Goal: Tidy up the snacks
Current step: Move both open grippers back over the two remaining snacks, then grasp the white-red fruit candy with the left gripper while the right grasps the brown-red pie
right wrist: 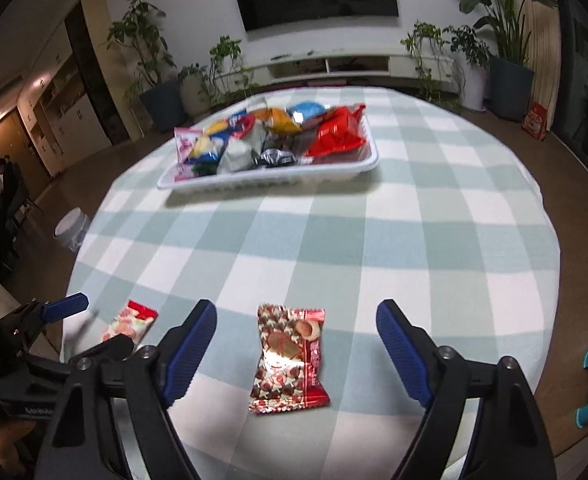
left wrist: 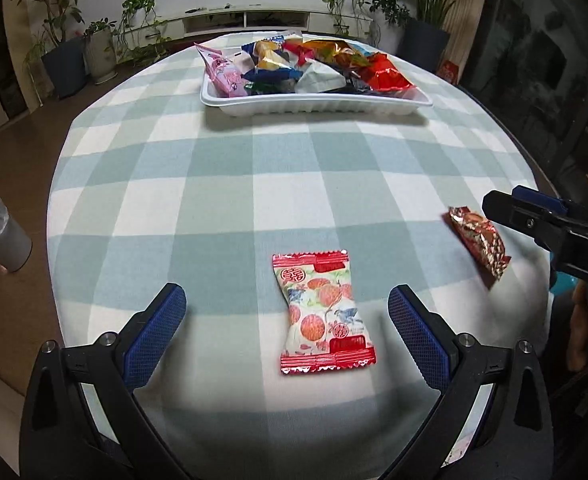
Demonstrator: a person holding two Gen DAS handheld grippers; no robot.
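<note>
Lying flat on the checked surface, a red-and-white snack packet sits between the wide-spread pads of the left hand-held gripper, untouched. The right hand-held gripper likewise gapes wide around a star-patterned packet. Beyond both, well apart, a white tray holds many snacks.

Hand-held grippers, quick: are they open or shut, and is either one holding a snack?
Left hand-held gripper: open, holding nothing; the fruit-print packet lies between its fingers.
Right hand-held gripper: open, holding nothing; the star-print packet lies between its fingers.
</note>
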